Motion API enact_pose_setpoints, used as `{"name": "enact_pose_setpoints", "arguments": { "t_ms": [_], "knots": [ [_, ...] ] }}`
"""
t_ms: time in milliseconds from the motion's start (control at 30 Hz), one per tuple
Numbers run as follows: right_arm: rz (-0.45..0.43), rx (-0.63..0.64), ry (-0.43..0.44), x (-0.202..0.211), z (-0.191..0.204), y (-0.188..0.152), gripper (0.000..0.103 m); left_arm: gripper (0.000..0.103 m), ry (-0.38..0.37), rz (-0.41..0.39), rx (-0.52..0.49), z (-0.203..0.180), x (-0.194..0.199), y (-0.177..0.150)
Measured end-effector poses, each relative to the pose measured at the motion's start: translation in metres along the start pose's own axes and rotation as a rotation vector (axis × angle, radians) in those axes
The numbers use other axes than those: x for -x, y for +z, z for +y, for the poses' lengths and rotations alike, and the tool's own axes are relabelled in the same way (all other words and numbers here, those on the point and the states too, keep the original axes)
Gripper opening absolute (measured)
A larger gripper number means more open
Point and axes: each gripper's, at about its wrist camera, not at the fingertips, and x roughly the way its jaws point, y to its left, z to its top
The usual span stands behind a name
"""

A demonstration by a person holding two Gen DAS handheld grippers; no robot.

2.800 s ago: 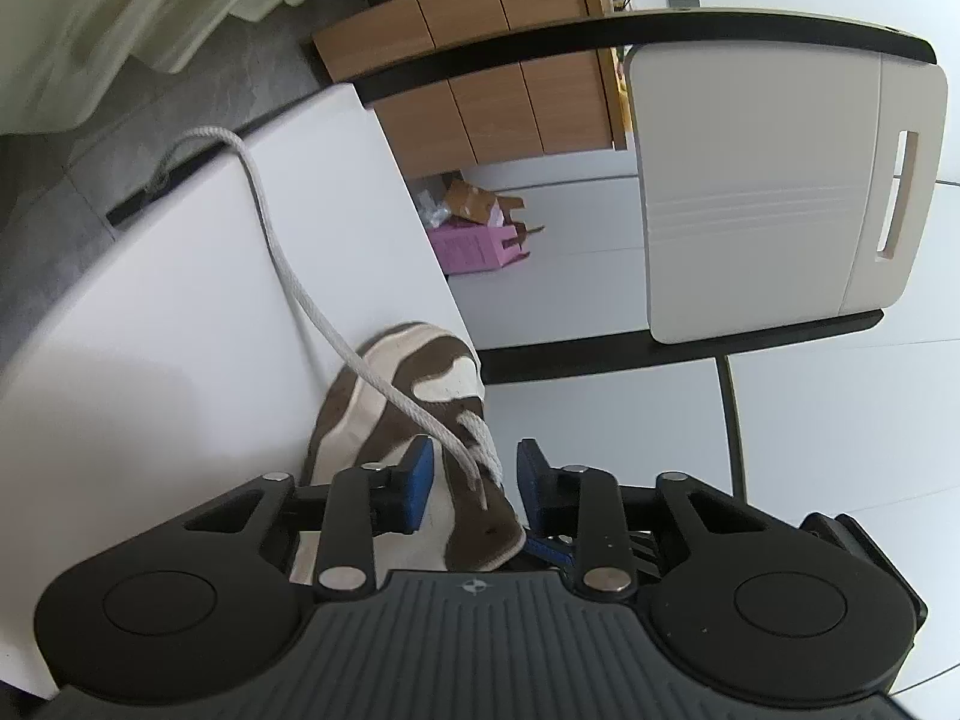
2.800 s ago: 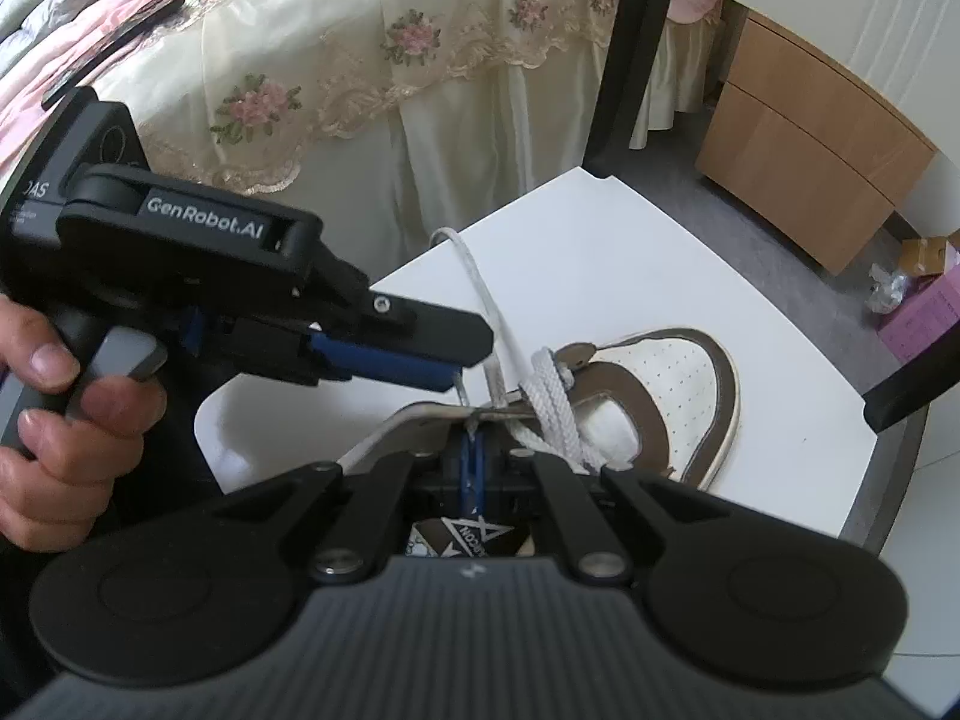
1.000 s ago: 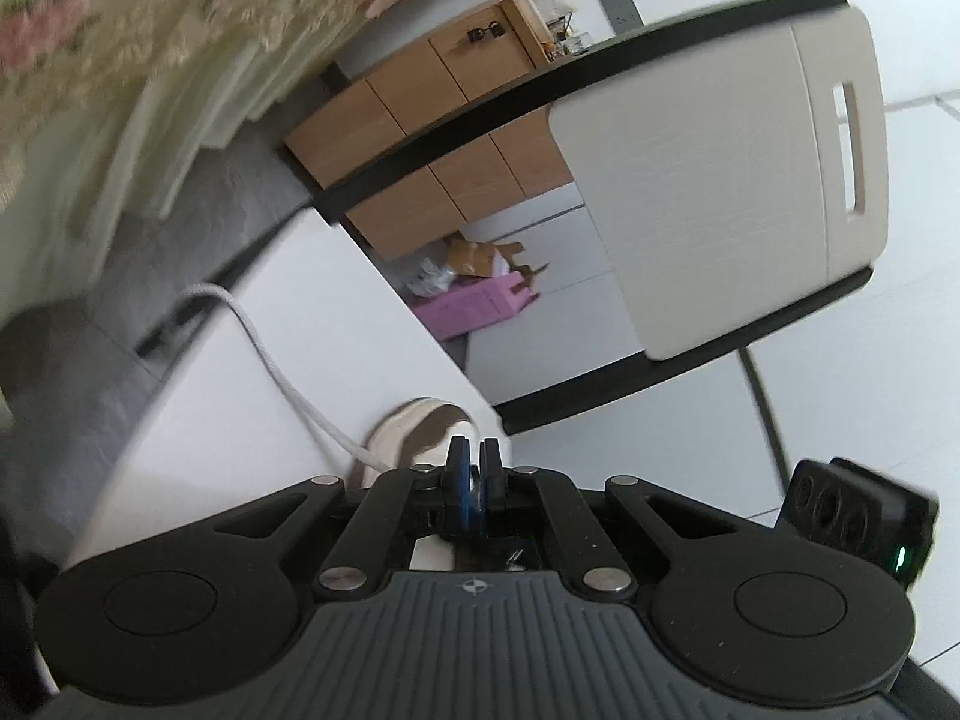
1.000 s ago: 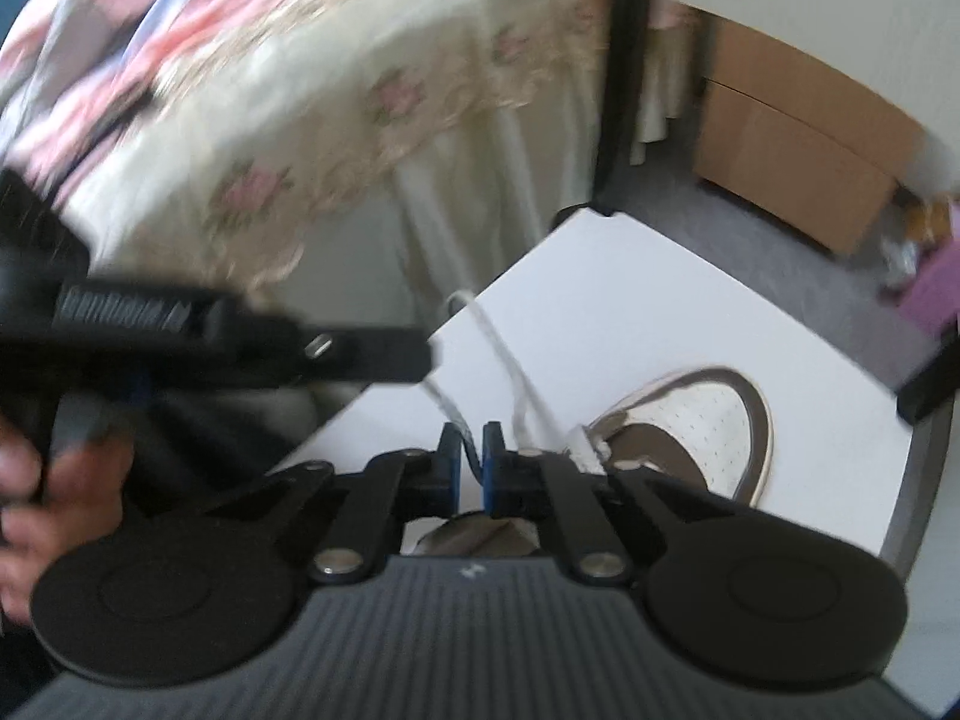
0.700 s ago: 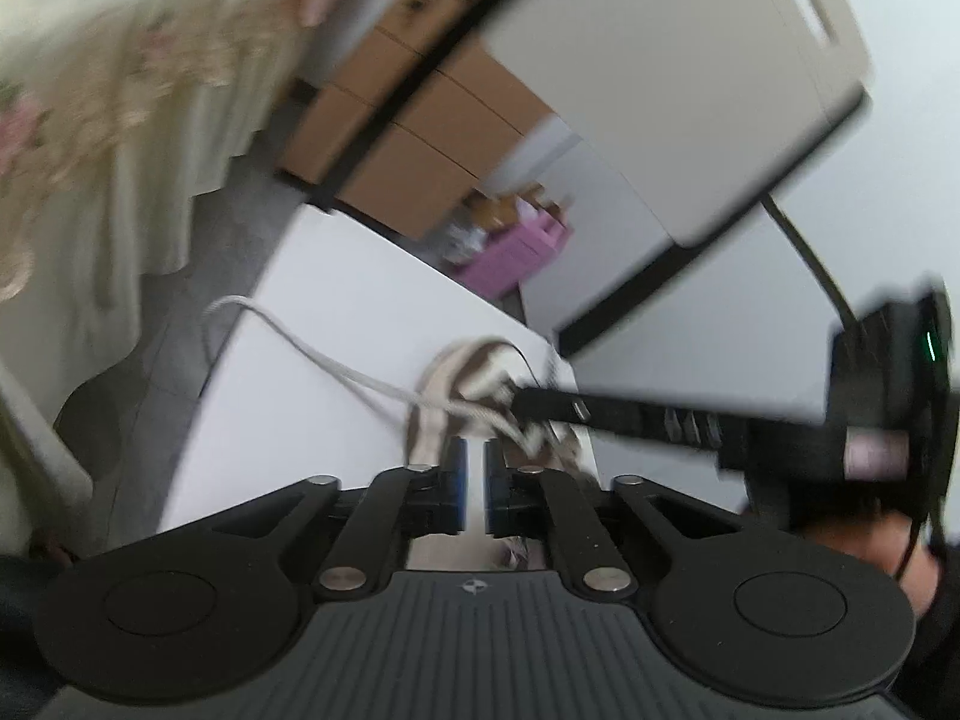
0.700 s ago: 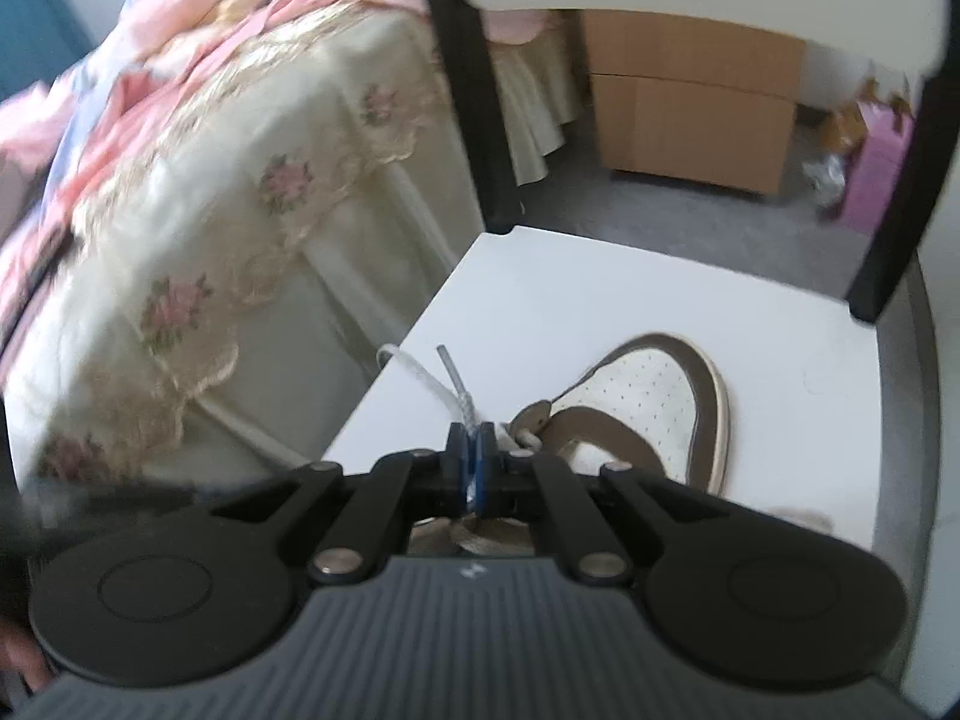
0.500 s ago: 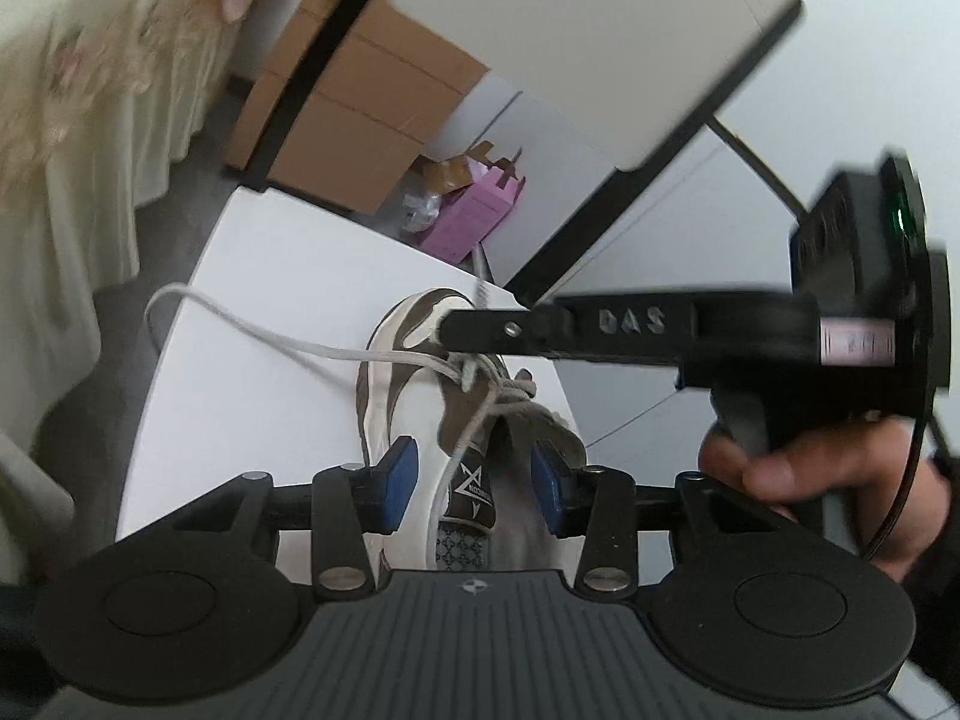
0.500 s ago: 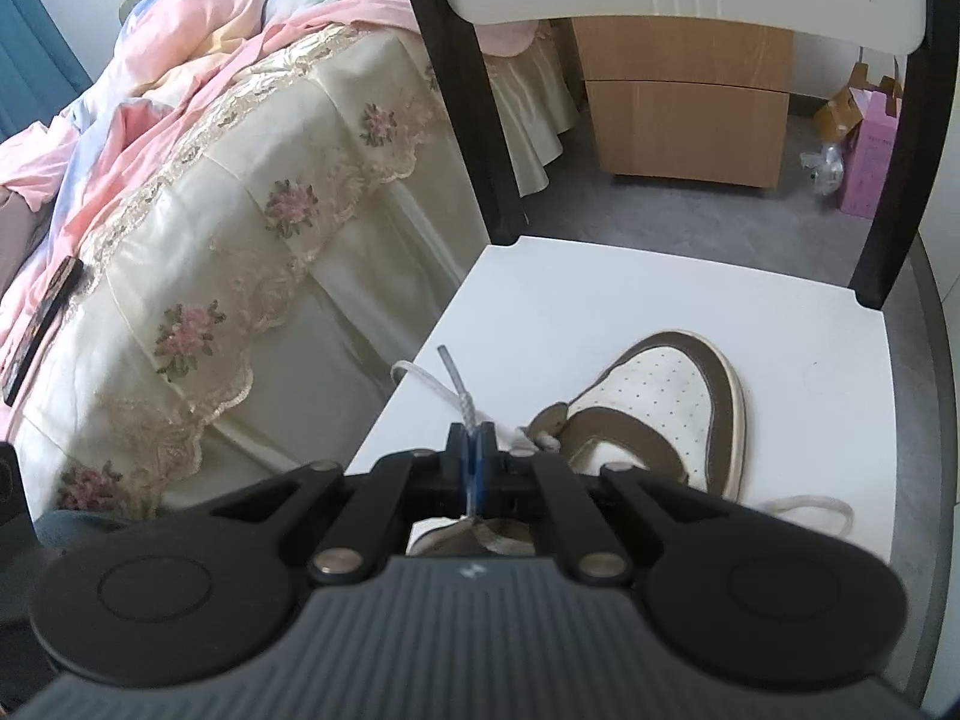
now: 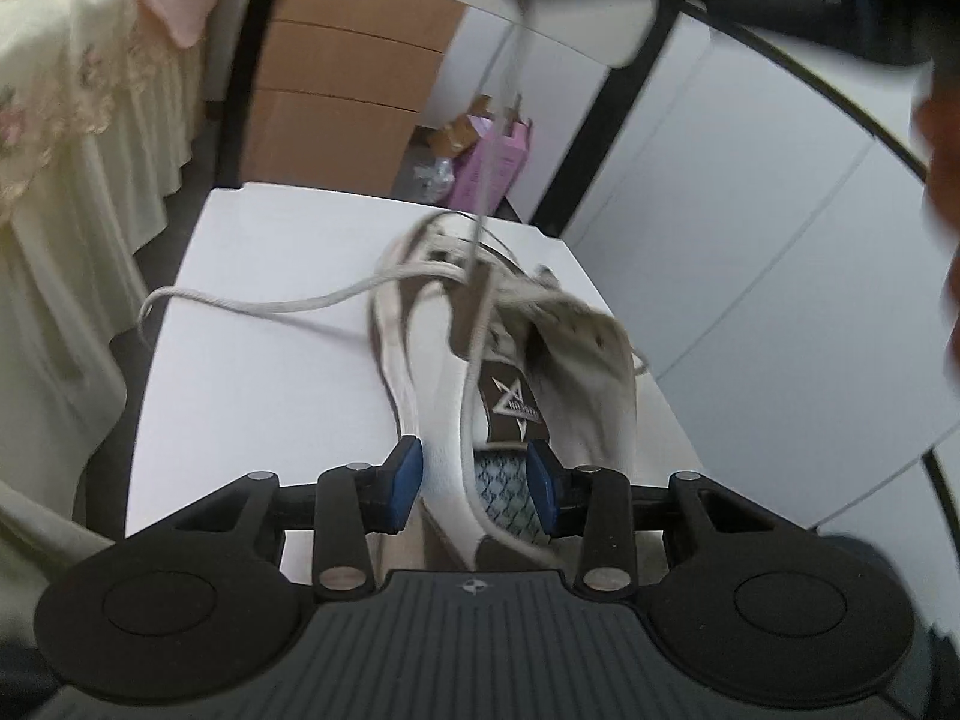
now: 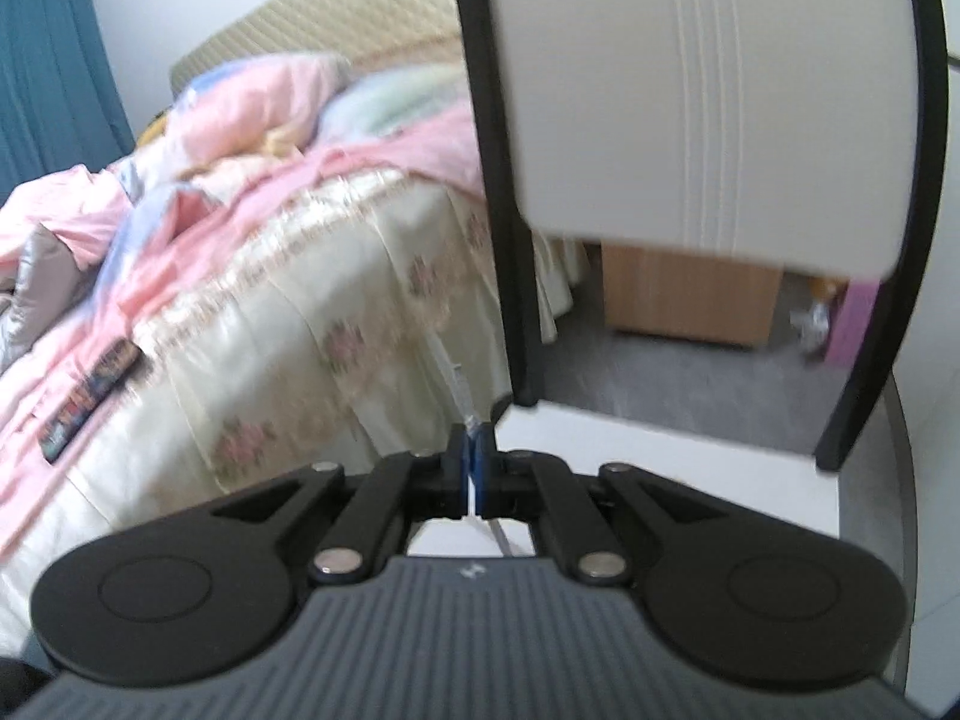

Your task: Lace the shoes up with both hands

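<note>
Lying lengthwise on the white chair seat (image 9: 252, 324), the brown-and-white sneaker (image 9: 498, 360) now fills the middle of the left wrist view, where a second ago only its toe peeked above the fingers. One end of its white shoelace (image 9: 474, 324) rises steeply from the eyelets toward the top of the frame, drawn taut and blurred; the other end trails off in a loose loop across the seat to the left. The left gripper (image 9: 474, 480) was pinched together a second ago and has since spread, with a slight closing in the last half second; its blue pads flank the shoe's heel and a strand of lace without pressing on either. The right gripper (image 10: 471, 468) is pressed together on the lace tip, which pokes out above its fingers, and its view has swung from the shoe up to the chair back (image 10: 708, 96) and bed (image 10: 270, 276). This looks like a strand being pulled through an eyelet, the left hand freed to regrip.
</note>
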Motion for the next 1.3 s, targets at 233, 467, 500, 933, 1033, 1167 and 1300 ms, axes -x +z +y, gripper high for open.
{"name": "enact_pose_setpoints", "arguments": {
  "t_ms": [233,467,500,933,1033,1167,1300],
  "knots": [
    [-0.083,0.068,0.035,0.037,0.025,0.044,0.002,0.042,-0.009,-0.003,0.012,0.001,-0.006,0.001],
    [-0.207,0.12,0.083,0.078,0.052,0.09,0.002,0.042,0.01,-0.001,-0.018,0.0,-0.013,0.003],
    [-0.229,0.131,0.089,0.083,0.057,0.097,0.002,0.042,0.011,-0.001,-0.018,0.0,-0.013,0.003],
    [-0.388,0.187,0.17,0.123,0.092,0.181,0.002,0.042,0.028,-0.006,-0.017,-0.002,-0.014,0.003],
    [-0.405,0.192,0.175,0.128,0.094,0.187,0.002,0.042,0.036,-0.008,-0.027,-0.004,-0.014,0.002],
    [-0.393,0.166,0.195,0.122,0.09,0.185,0.002,0.042,0.034,-0.01,-0.01,-0.002,-0.015,0.003],
    [-0.314,0.131,0.189,0.103,0.085,0.174,0.004,0.042,0.034,-0.017,0.012,0.0,-0.015,0.003]
  ]
}}
